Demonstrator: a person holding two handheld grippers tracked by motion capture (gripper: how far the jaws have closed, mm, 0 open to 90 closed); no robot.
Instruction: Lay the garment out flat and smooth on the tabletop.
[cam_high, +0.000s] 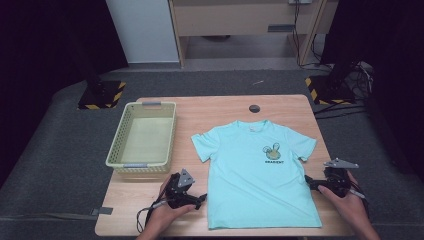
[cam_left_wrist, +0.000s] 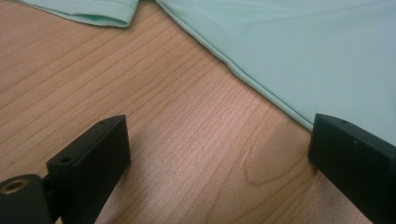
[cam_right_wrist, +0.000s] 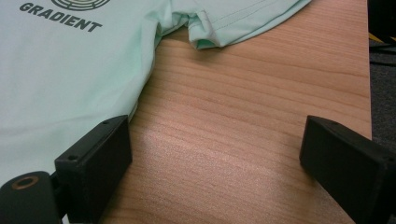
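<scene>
the t-shirt (cam_high: 257, 172) lies spread flat, front up, on the wooden surface (cam_high: 225, 107), between the two grippers. its lower hem reaches close to the near edge of the surface, and the small print on its chest is hard to read from the high view; in the right gripper view the word "gradient" is legible, while the round emblem above it is cut off at the top.

the left gripper (cam_high: 200, 199) sits low just beside the shirt's side edge, jaws wide apart with bare wood between them and nothing held. in the left gripper view (cam_left_wrist: 217, 156) the shirt's side seam runs just past the right-hand jaw; whether that jaw touches the cloth cannot be told. a sleeve tip is cut off at the top.

the right gripper (cam_high: 309, 181) rests at the shirt's opposite side, below the sleeve, jaws also wide apart and holding nothing. in its own view (cam_right_wrist: 215, 154) the cloth lies at the left-hand jaw, partly hidden behind it.

a pale basket (cam_high: 116, 150) stands beyond the left gripper, well apart from the shirt.
</scene>
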